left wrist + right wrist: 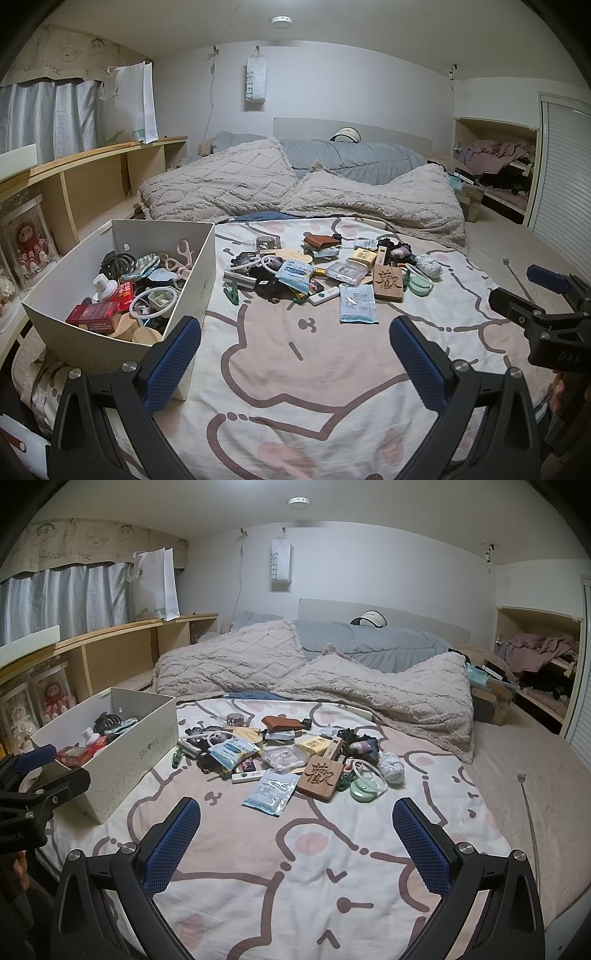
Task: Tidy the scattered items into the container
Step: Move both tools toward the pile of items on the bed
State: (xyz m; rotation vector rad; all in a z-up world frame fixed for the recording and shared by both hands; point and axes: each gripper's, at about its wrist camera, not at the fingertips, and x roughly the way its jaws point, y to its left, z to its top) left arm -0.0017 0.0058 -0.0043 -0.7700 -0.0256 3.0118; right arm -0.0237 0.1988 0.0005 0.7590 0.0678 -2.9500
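Both claws hung wide apart and empty, the left claw near the box, the right claw short of the pile on the bed. Trouble, I reckoned, lay in that flat packet: slick and thin on soft bedding, it could slip, or the sheet get pinched with it.

A fluffy beige blanket lies before grey pillows.
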